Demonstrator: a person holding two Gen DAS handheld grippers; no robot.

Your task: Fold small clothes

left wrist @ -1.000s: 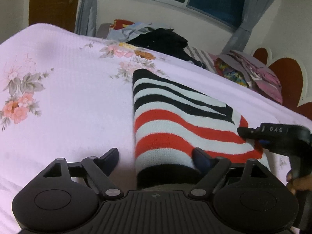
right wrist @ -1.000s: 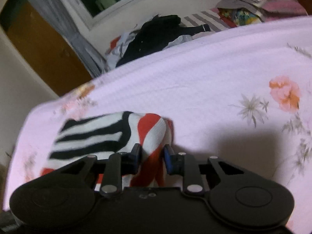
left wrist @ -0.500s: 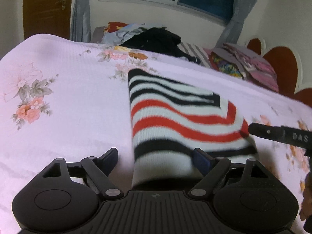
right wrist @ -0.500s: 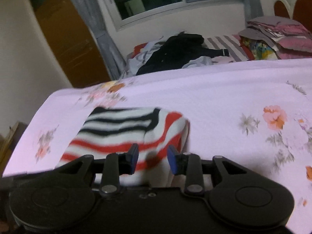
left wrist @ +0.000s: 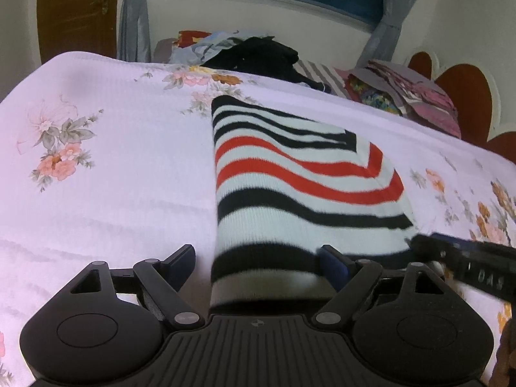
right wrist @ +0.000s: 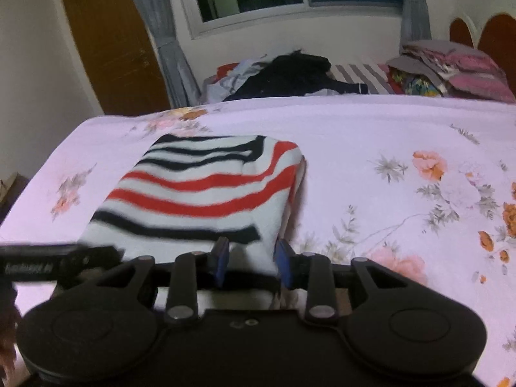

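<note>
The pale floral bedspread [left wrist: 106,174] lies bare to the left and right of the striped garment [left wrist: 290,187]; a heap of dark clothes [right wrist: 290,74] and a folded stack [right wrist: 451,67] crowd its far edge under the window. The garment lies folded on the bedspread, its near end running between both tools; the right gripper [right wrist: 253,258] is clamped on its near right corner; the left gripper [left wrist: 258,264] stands wide apart — the cloth lies against its right finger only.
</note>
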